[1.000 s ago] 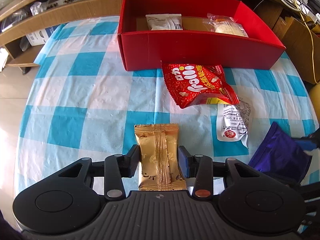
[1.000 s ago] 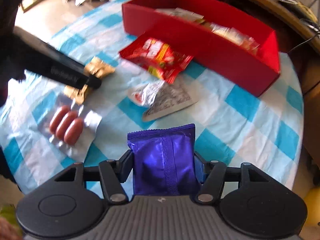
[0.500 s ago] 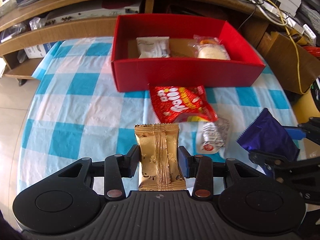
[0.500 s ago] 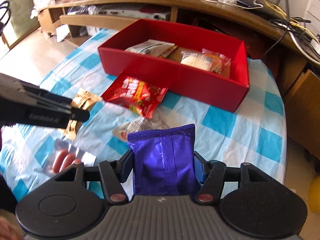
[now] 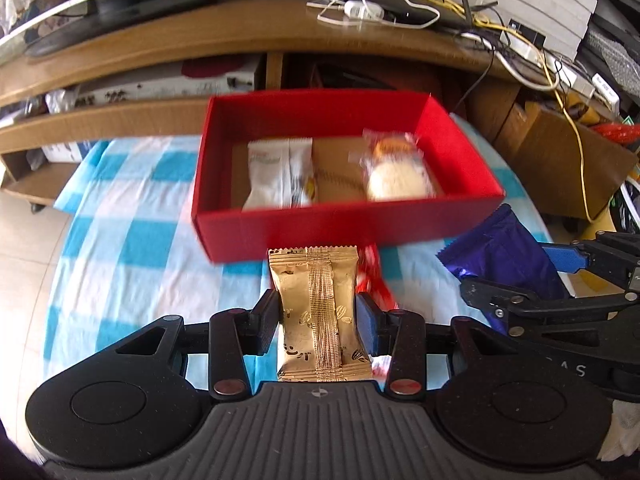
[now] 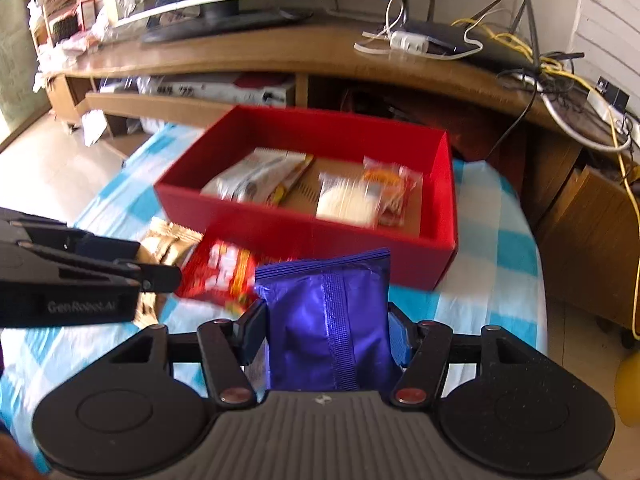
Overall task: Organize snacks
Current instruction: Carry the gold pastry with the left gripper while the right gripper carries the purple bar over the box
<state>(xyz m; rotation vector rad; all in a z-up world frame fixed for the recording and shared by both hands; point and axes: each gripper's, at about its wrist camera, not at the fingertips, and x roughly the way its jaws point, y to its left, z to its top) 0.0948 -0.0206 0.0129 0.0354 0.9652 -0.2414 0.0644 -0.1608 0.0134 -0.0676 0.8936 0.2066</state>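
Note:
My left gripper is shut on a gold snack packet, held upright above the checked tablecloth in front of the red box. My right gripper is shut on a purple snack packet, also lifted, to the right of the left one; the purple snack packet shows at the right of the left wrist view. Inside the red box lie a white packet and a clear-wrapped round cake. A red candy bag lies on the cloth before the box.
The blue-and-white checked tablecloth covers a round table. Behind it runs a wooden TV bench with a router, cables and a screen base. Cardboard boxes stand at the right of the table.
Both grippers have risen with their packets and tipped up toward the box, which now sits lower and fuller in both views. The sausage pack and white wrapper have dropped out of sight.

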